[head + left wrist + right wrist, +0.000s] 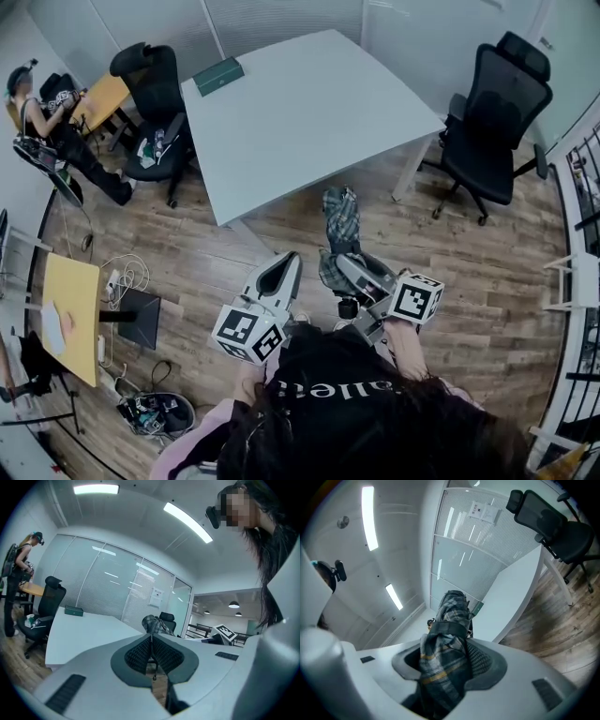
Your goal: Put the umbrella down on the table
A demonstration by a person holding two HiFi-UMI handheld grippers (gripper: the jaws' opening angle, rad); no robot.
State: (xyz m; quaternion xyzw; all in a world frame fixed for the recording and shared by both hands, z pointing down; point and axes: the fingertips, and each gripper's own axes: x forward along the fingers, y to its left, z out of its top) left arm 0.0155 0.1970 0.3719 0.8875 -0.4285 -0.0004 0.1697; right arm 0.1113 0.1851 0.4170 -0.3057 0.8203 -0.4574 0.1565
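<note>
A folded plaid umbrella [339, 234] in dark blue-grey with yellow stripes sticks out of my right gripper [361, 272], which is shut on it; in the right gripper view the umbrella [446, 644] fills the space between the jaws. It hangs over the wooden floor just short of the white table [300, 112]. My left gripper [279, 274] is beside it on the left, shut with nothing in it; its dark pads [152, 654] meet in the left gripper view, where the umbrella [153, 624] shows beyond them.
A green box [217, 75] lies at the table's far left corner. Black office chairs stand at the table's left [155, 103] and right [497, 117]. A person [56, 127] sits at a yellow desk far left. Cables and a bag lie on the floor at left.
</note>
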